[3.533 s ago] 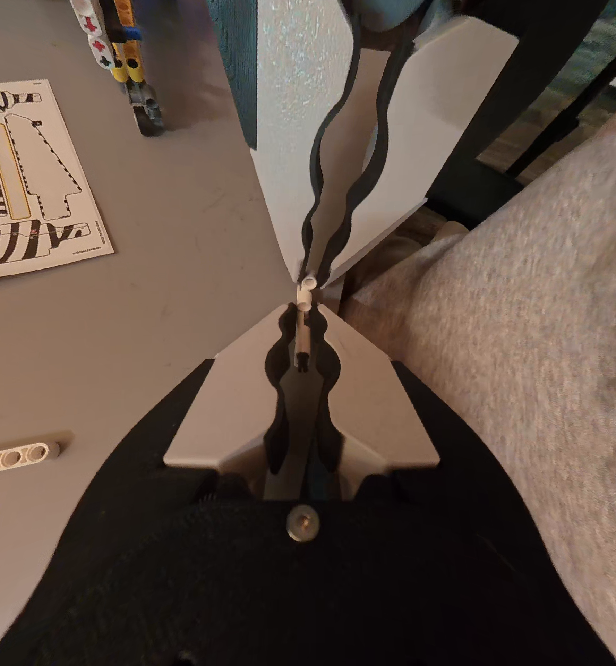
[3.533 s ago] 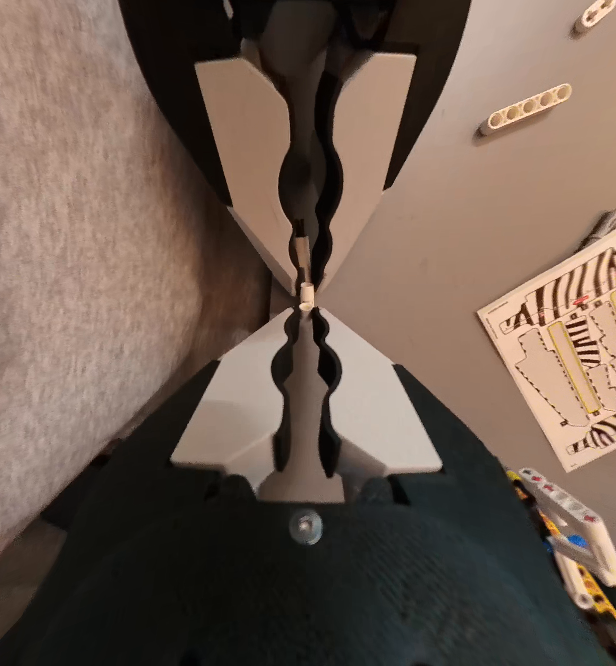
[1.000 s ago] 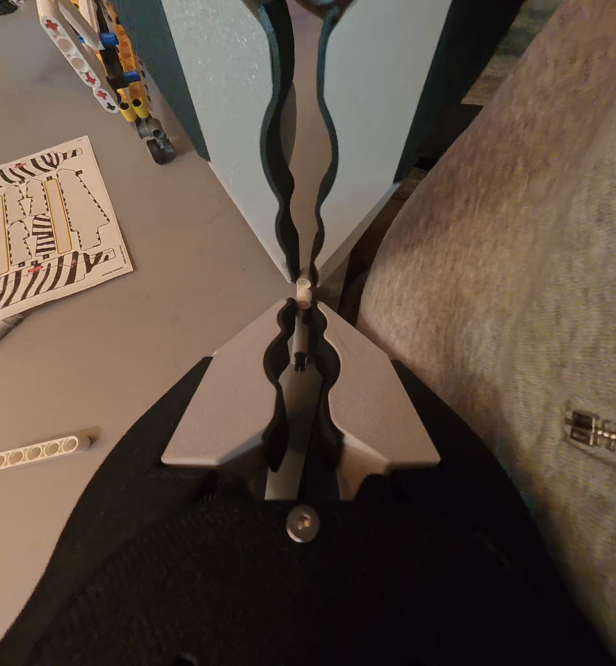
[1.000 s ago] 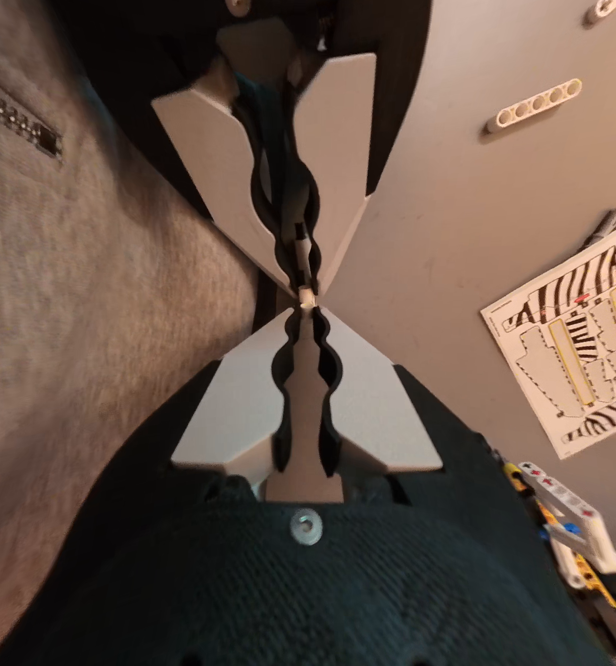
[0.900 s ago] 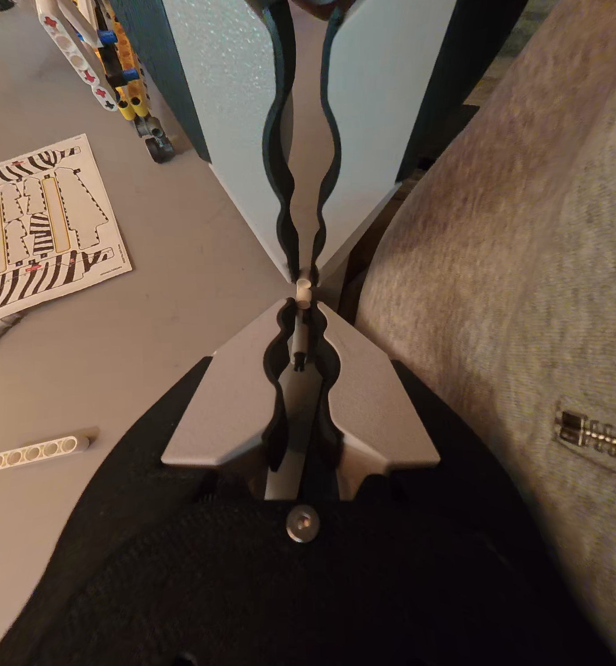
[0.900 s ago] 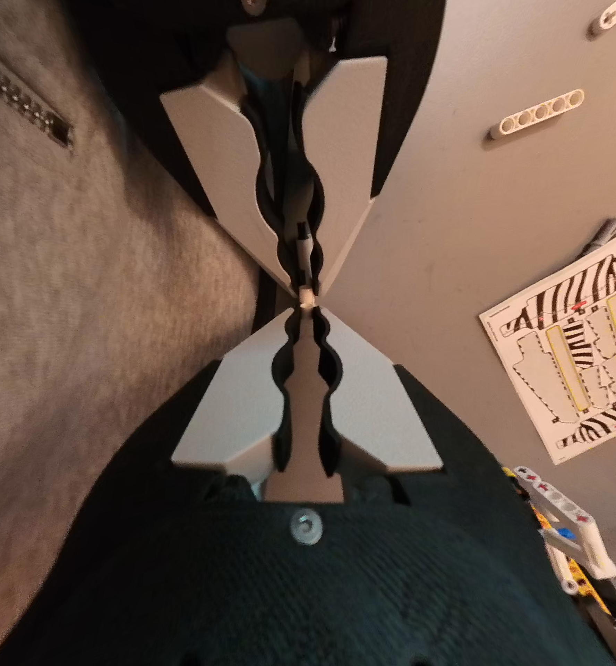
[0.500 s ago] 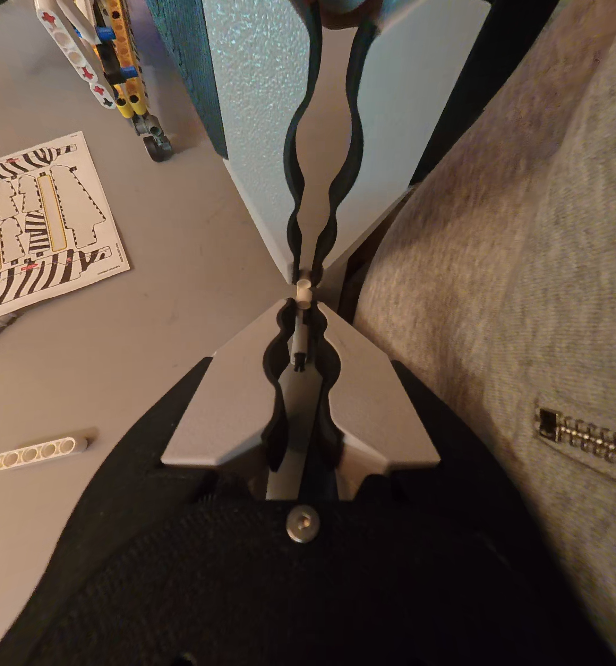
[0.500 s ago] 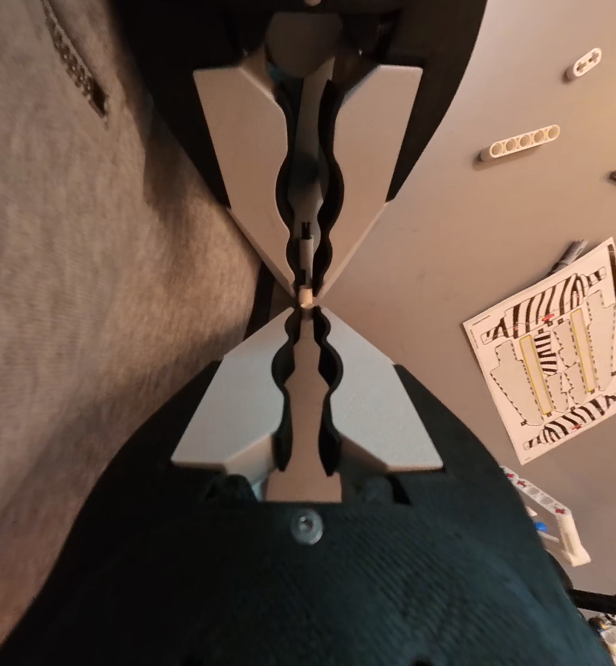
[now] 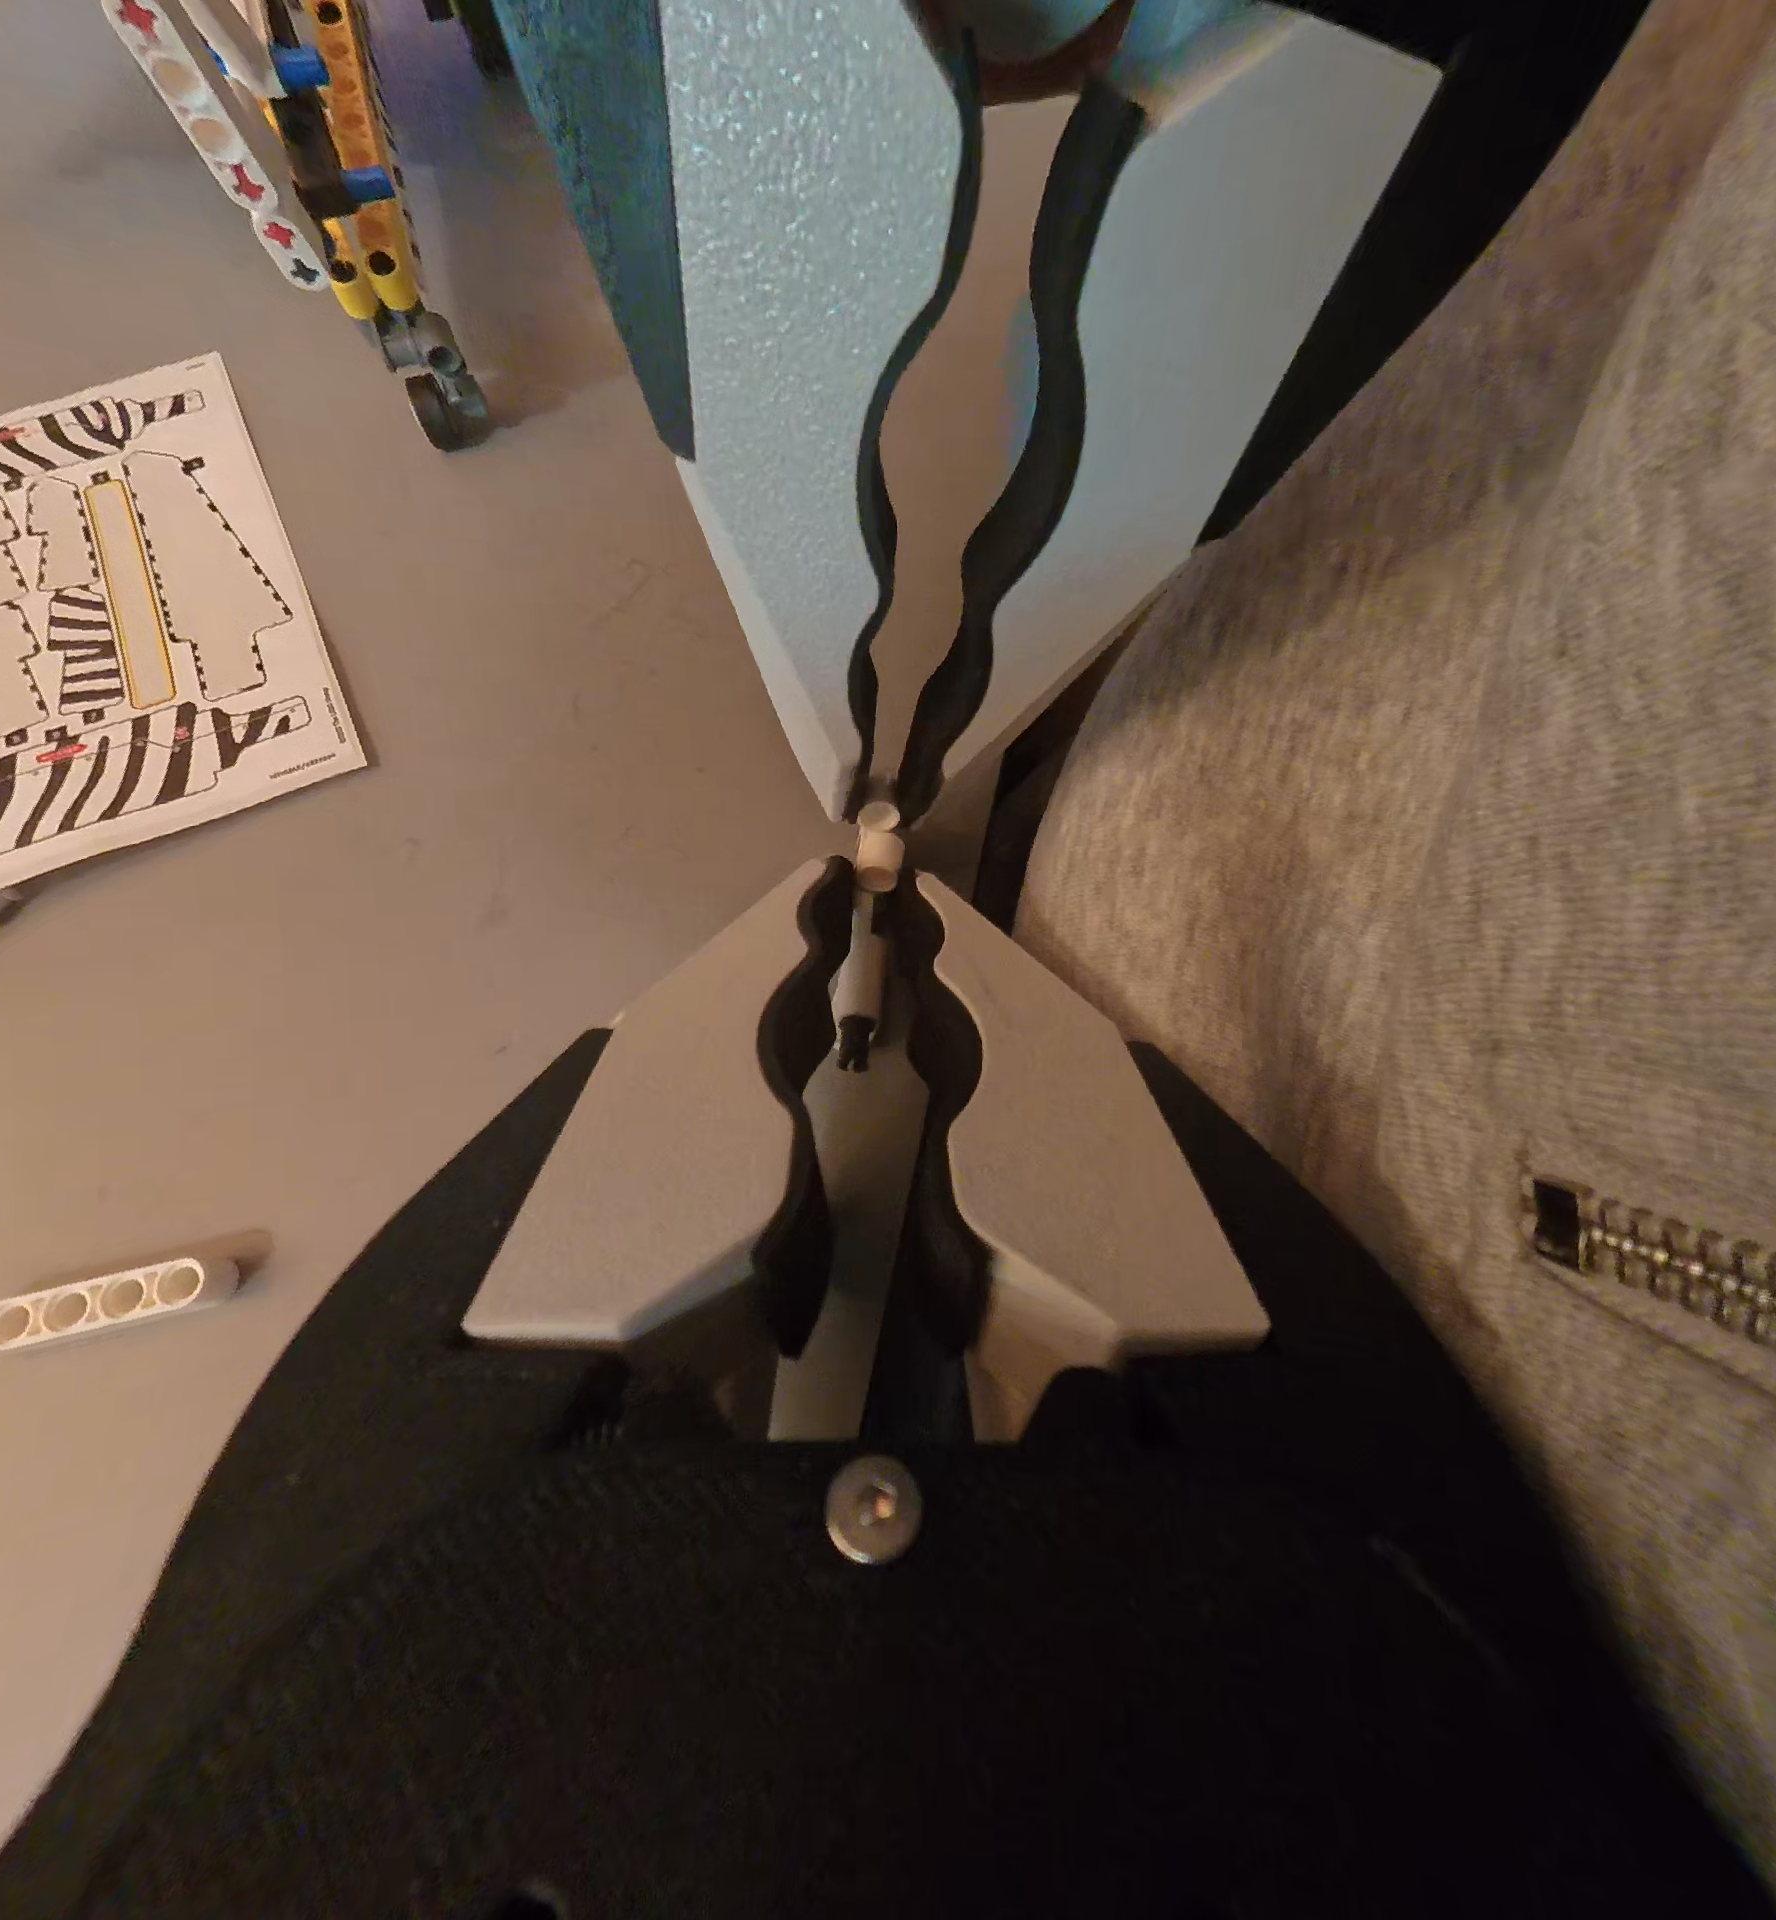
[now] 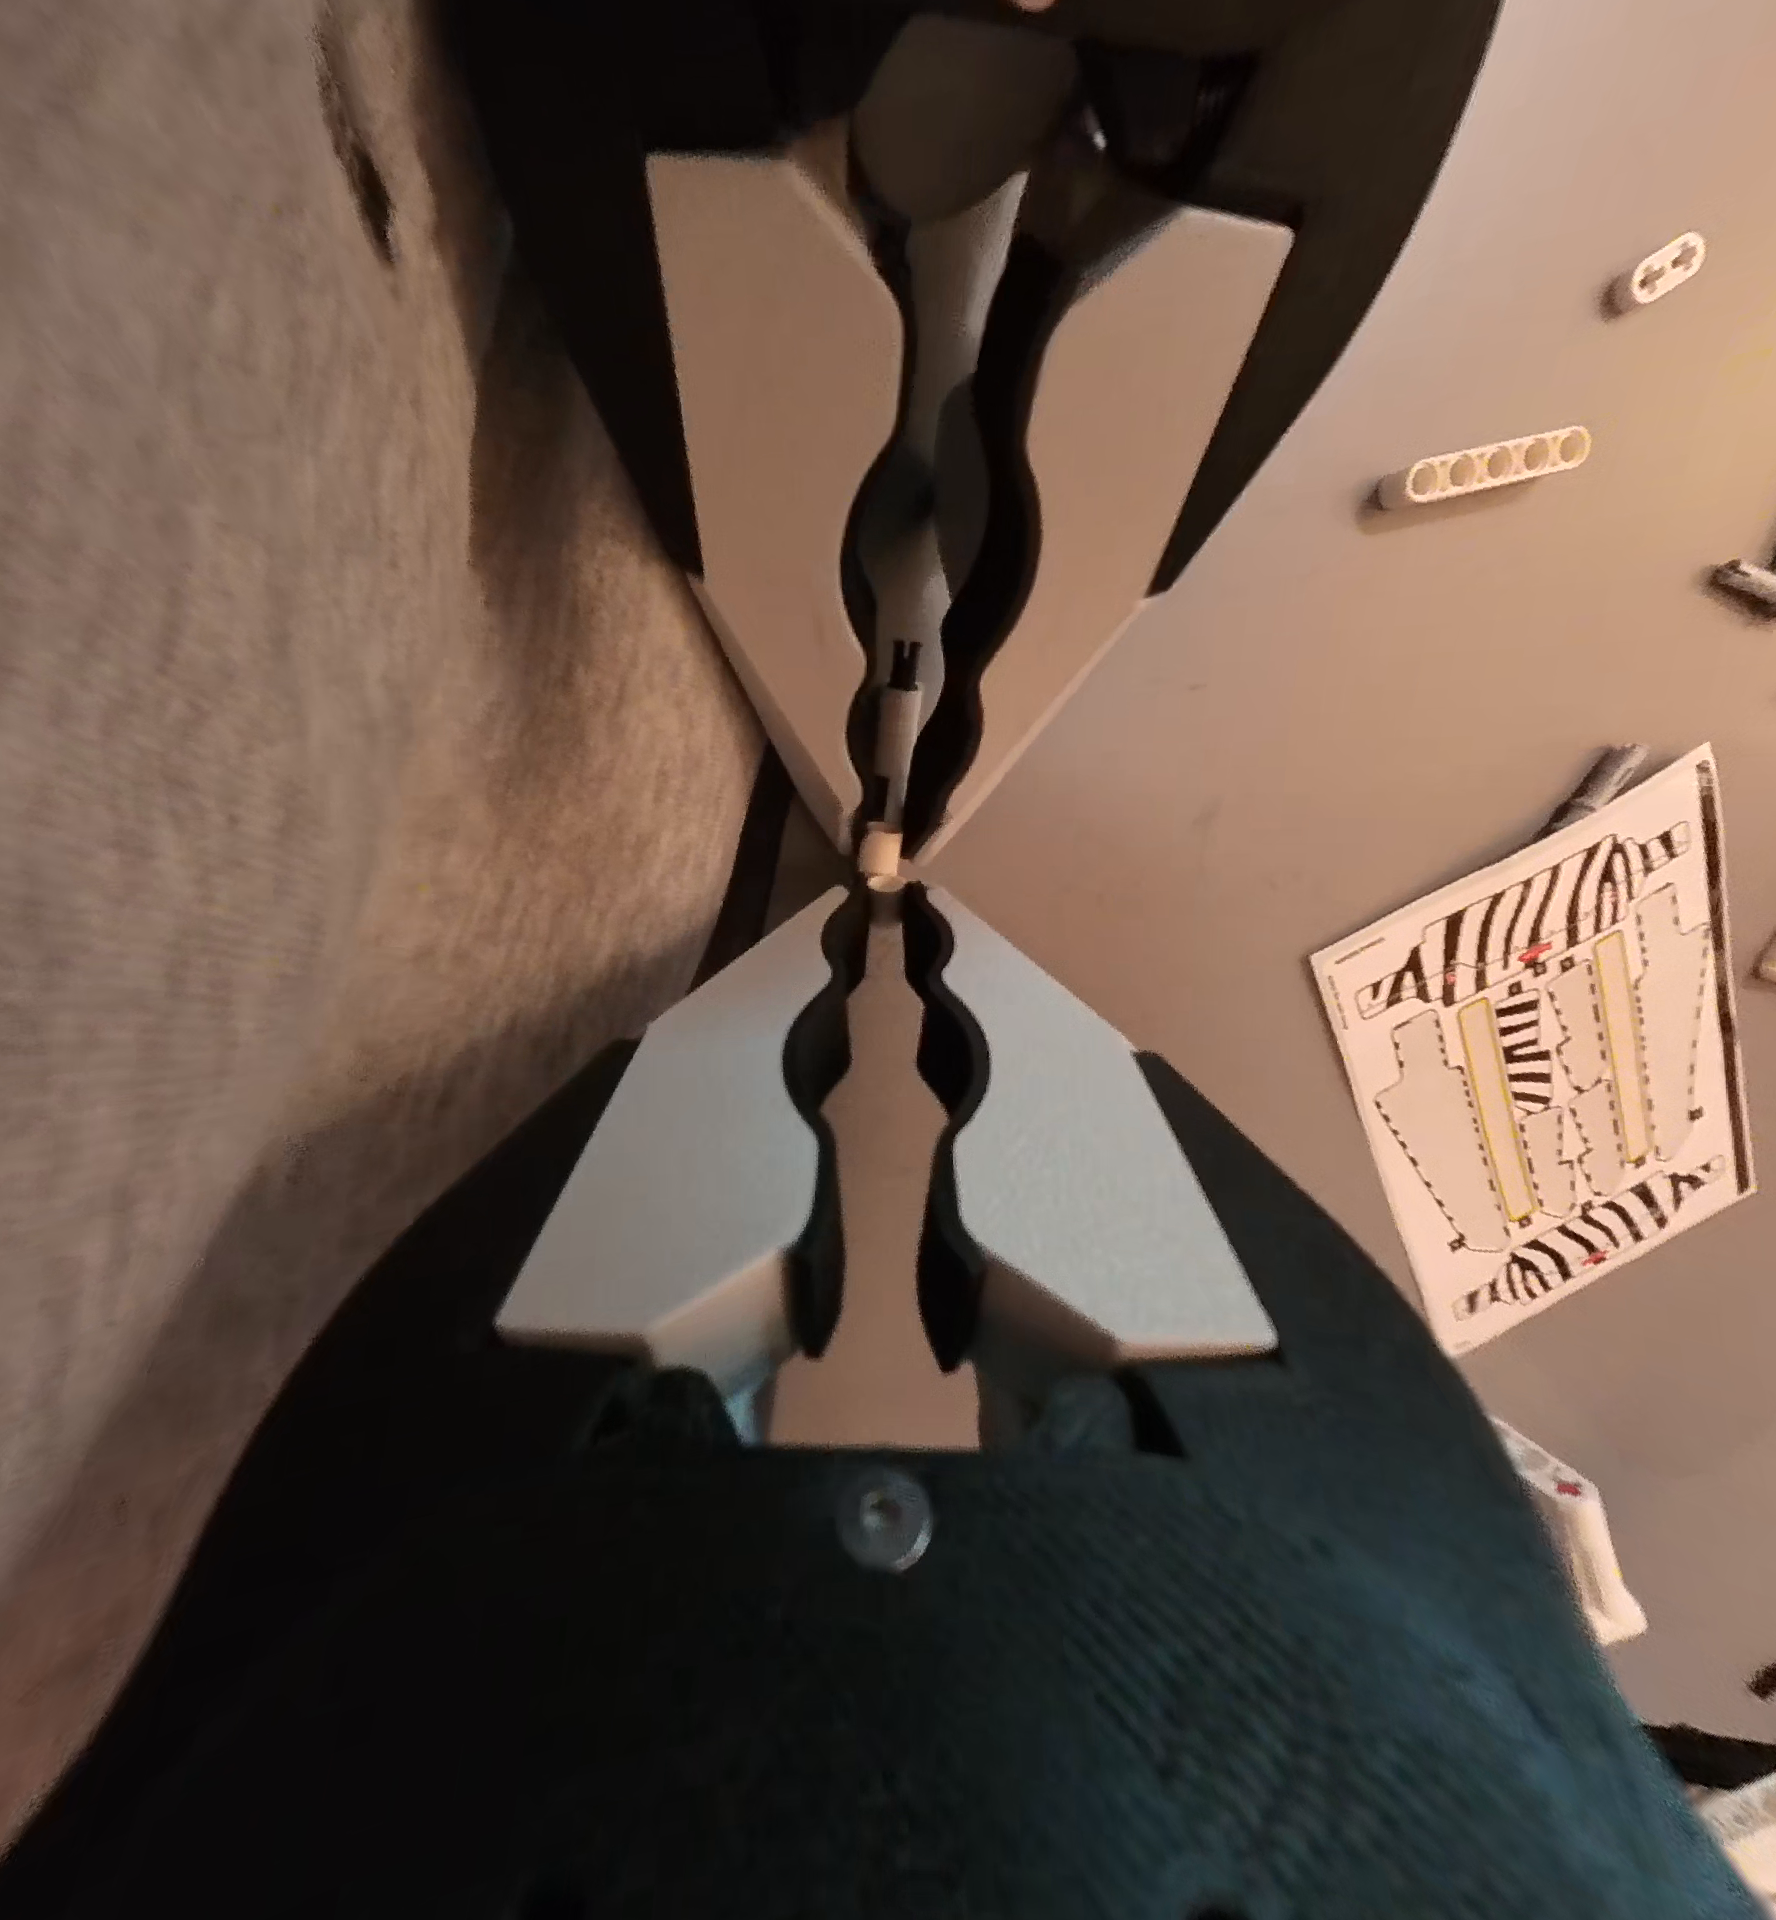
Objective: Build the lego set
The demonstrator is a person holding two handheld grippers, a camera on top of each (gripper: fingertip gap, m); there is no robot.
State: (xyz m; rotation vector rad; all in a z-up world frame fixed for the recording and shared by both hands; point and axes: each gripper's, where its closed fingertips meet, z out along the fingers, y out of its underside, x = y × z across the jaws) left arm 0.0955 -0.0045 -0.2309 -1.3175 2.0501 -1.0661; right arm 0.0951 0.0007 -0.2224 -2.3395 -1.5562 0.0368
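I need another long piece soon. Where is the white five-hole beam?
The white five-hole beam lies flat on the grey table, lower left in the left wrist view, below the zebra sticker sheet.

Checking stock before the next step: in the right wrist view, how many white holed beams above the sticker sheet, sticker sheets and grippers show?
White holed beams: 2, long beam and short beam
Sticker sheets: 1
Grippers: 2, right gripper and left gripper
Total: 5
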